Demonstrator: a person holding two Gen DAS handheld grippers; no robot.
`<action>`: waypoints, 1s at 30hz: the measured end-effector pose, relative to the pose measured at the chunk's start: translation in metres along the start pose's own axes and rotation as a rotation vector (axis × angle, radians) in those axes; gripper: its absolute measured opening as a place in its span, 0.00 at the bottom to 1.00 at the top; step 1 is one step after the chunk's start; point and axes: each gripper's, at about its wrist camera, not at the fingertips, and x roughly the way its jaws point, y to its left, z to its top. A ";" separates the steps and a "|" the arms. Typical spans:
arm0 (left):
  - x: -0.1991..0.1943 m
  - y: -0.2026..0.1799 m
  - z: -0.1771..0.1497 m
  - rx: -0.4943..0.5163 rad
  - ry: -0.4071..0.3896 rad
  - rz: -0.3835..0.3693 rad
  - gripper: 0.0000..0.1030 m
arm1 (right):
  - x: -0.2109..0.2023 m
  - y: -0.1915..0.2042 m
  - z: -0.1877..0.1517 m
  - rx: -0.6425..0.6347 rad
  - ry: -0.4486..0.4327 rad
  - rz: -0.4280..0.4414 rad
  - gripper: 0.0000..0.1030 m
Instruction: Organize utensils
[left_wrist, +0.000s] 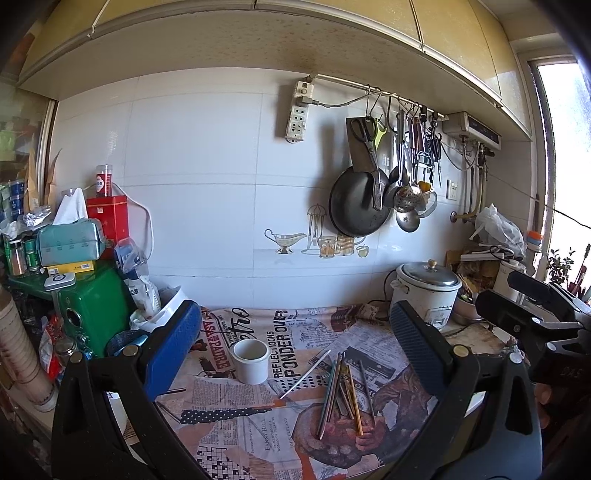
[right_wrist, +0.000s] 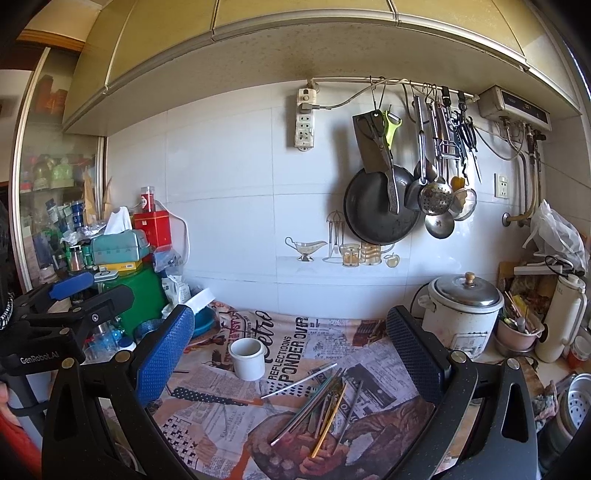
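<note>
A loose pile of several metal chopsticks (left_wrist: 343, 395) lies on the newspaper-print cloth (left_wrist: 258, 435); it also shows in the right wrist view (right_wrist: 317, 406). One silver stick (left_wrist: 306, 373) lies apart, toward a white ceramic cup (left_wrist: 250, 361), which also shows in the right wrist view (right_wrist: 247, 358). My left gripper (left_wrist: 295, 354) is open and empty, held above the cloth with cup and chopsticks between its fingers. My right gripper (right_wrist: 291, 354) is open and empty, hovering the same way. Each gripper appears at the edge of the other's view.
A white rice cooker (right_wrist: 461, 317) stands at the back right, beside a pink bowl of utensils (right_wrist: 517, 328) and a thermos (right_wrist: 561, 317). A green box (left_wrist: 92, 306) and stacked clutter fill the left. A pan (left_wrist: 358, 203) and ladles hang on the wall.
</note>
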 end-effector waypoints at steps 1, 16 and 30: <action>0.000 0.000 0.000 0.000 0.000 0.000 1.00 | 0.000 0.000 0.000 0.000 0.000 0.000 1.00; 0.005 -0.003 0.001 -0.003 0.003 -0.001 1.00 | 0.003 -0.007 -0.003 0.016 0.011 -0.005 1.00; 0.081 -0.009 -0.033 -0.022 0.127 0.078 1.00 | 0.053 -0.045 -0.034 0.070 0.183 -0.067 1.00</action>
